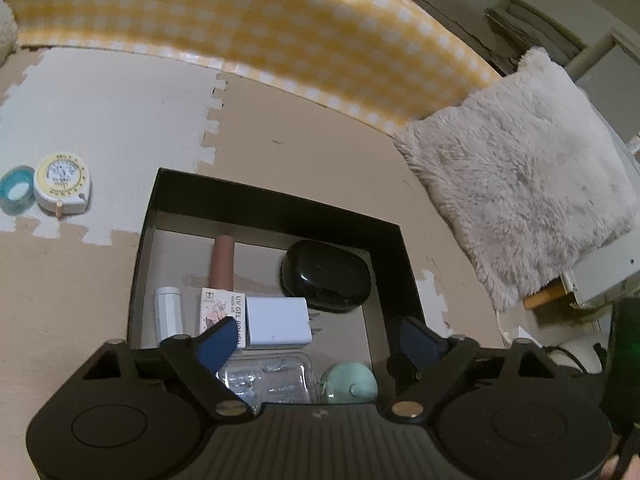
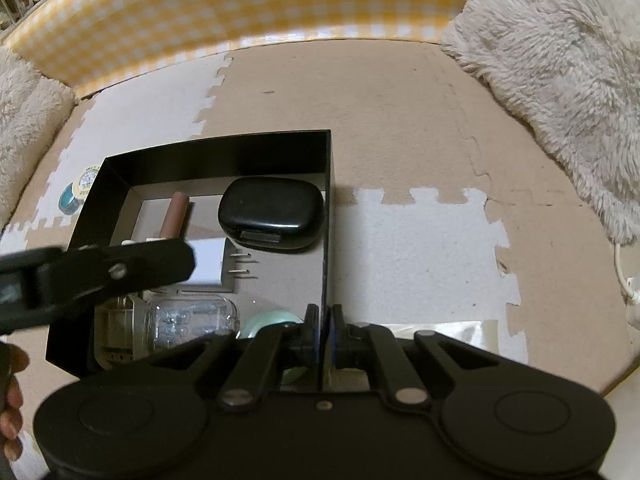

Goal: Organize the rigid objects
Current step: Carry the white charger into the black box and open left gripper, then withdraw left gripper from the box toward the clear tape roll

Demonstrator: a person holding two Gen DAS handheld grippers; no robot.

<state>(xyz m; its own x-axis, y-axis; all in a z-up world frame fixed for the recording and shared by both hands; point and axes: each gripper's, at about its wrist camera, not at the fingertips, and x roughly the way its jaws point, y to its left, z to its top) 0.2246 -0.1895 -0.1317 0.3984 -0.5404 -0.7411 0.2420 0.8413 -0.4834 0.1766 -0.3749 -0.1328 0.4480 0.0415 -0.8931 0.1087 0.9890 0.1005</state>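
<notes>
A: Where is the black box?
B: On the beige-and-white foam mat, holding a black case and white charger.
A: The grippers?
B: The left gripper gapes empty above it; the right gripper pinches the box's right wall.
A: Beyond?
B: A yellow checked wall far off, a fluffy cushion right, a tape measure left.

the left gripper fills the bottom of the left wrist view, pointing forward and down, with its two blue-padded fingers spread wide apart and nothing pressed between them. in the right wrist view this gripper enters from the left edge as a dark arm. the right gripper sits at the bottom centre of its own view, fingers closed together on a thin black wall. part of a hand shows at the lower left edge.
</notes>
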